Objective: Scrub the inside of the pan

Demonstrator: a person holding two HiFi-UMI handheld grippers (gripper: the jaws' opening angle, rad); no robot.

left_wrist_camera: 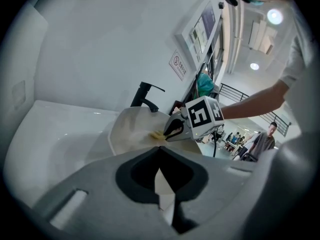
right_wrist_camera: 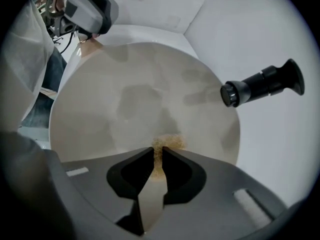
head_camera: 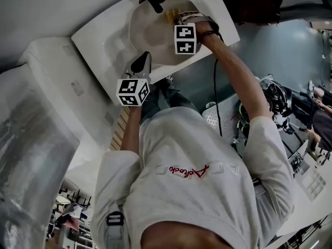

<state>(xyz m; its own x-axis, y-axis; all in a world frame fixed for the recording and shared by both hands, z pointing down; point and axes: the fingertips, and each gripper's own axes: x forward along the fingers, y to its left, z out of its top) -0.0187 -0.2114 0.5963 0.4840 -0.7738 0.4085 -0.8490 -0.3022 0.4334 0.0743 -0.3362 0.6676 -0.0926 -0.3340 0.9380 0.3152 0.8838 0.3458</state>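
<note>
We see our right gripper pinching a yellow scrubber inside the pan; our left gripper clamps its rim.

head view: dim, greyish, low contrast; the white sink is the brightest area, with no hard shadows. left gripper view: strong barrel distortion, black corners; ceiling lamps at upper right blow out; the body of the left hand-held gripper, close to the lens, is out of focus. right gripper view: even, soft light; faint blotchy shadows on the pan; black ring at the edges; the sponge at the tips of the right hand-held gripper looks fuzzy.
</note>
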